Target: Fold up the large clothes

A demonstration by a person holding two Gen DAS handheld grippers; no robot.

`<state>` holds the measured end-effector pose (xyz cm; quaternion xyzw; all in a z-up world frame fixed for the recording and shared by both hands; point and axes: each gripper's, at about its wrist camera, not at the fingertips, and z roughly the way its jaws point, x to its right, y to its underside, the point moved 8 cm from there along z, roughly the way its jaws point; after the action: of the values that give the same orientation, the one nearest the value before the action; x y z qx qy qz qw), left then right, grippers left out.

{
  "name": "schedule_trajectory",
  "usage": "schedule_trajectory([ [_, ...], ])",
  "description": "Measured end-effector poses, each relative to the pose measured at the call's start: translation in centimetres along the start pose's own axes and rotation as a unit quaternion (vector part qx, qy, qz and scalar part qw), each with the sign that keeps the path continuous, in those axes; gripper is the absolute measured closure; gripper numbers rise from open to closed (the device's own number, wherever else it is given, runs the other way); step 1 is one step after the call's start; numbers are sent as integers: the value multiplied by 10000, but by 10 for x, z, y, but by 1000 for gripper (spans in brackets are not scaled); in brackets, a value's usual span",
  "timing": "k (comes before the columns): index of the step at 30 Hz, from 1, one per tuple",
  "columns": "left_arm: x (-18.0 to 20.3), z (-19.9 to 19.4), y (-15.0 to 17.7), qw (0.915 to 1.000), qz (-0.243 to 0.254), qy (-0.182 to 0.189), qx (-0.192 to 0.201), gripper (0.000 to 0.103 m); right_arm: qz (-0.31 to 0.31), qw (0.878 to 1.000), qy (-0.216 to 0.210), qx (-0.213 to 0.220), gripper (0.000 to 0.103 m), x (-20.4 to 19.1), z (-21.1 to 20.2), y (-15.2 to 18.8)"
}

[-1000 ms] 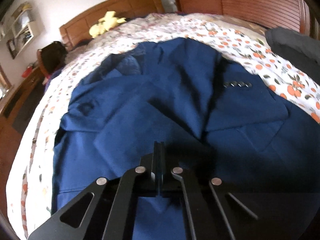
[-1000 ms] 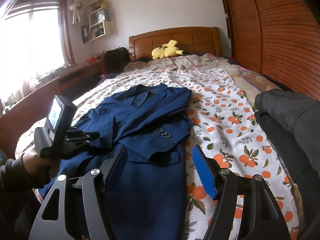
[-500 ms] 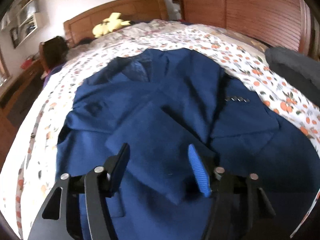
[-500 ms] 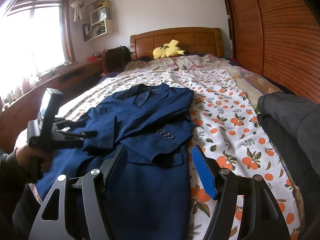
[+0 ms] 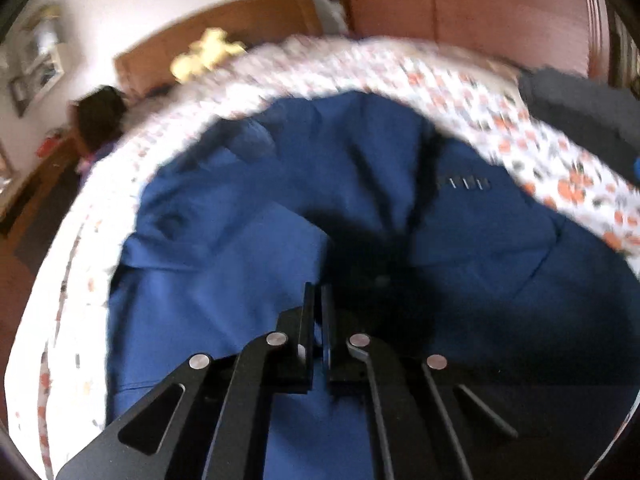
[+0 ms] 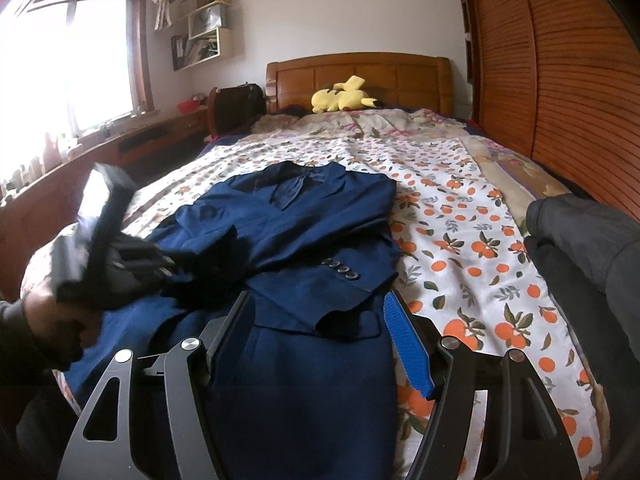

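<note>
A navy blue suit jacket (image 6: 312,220) lies flat on the bed, collar toward the headboard, with both sleeves folded across its front. The cuff buttons (image 6: 340,268) of one sleeve face up. In the blurred left wrist view the jacket (image 5: 240,260) fills the middle. My left gripper (image 5: 318,292) is shut just over the other folded sleeve, and I cannot tell whether cloth is pinched. A hand (image 6: 44,312) holds that left gripper (image 6: 172,266) at the jacket's left side. My right gripper (image 6: 316,298) stands open above the lower part of the jacket, with nothing gripped.
The bed has an orange-print sheet (image 6: 460,240). A dark grey garment (image 6: 580,240) lies at its right edge beside a slatted wooden wardrobe (image 6: 560,80). A yellow plush toy (image 6: 342,96) rests by the wooden headboard (image 6: 360,72). A wooden ledge under the window runs along the left.
The left gripper was shut, opened wide over the folded sleeve, and is shut again now. The right gripper stayed open and drifted slightly toward the jacket.
</note>
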<state>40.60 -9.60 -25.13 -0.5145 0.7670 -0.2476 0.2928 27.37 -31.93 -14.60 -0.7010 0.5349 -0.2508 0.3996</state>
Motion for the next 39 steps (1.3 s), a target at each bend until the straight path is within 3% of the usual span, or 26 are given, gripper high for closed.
schedule_trajectory([
  [4, -32, -47, -3, 9973, -497, -64, 532, 101, -82, 10000, -12, -35, 38, -11, 8, -3],
  [7, -46, -71, 3, 9952, -715, -40, 671, 101, -124, 9999, -7, -95, 38, -20, 20, -6],
  [13, -58, -96, 33, 9933, -949, 26, 664, 96, -267, 9992, 22, -287, 38, -37, 44, -6],
  [20, -72, -92, 68, 9939, -1003, -28, 464, 96, -415, 9981, 29, -454, 38, -59, 66, -5],
  [22, -77, -93, 70, 9937, -1019, -65, 465, 86, -447, 9978, 27, -479, 38, -65, 70, -5],
  [24, -83, -96, 67, 9931, -1027, -128, 551, 66, -485, 9976, 11, -496, 38, -71, 73, -4],
  [29, -92, -108, 64, 9913, -1078, -176, 733, 52, -546, 9971, -19, -533, 38, -76, 77, -3],
  [34, -94, -104, 73, 9915, -1134, -164, 623, 47, -549, 9969, -18, -555, 38, -75, 77, -1],
  [39, -98, -105, 94, 9913, -1185, -275, 507, 28, -549, 9969, -39, -569, 38, -73, 76, 1],
])
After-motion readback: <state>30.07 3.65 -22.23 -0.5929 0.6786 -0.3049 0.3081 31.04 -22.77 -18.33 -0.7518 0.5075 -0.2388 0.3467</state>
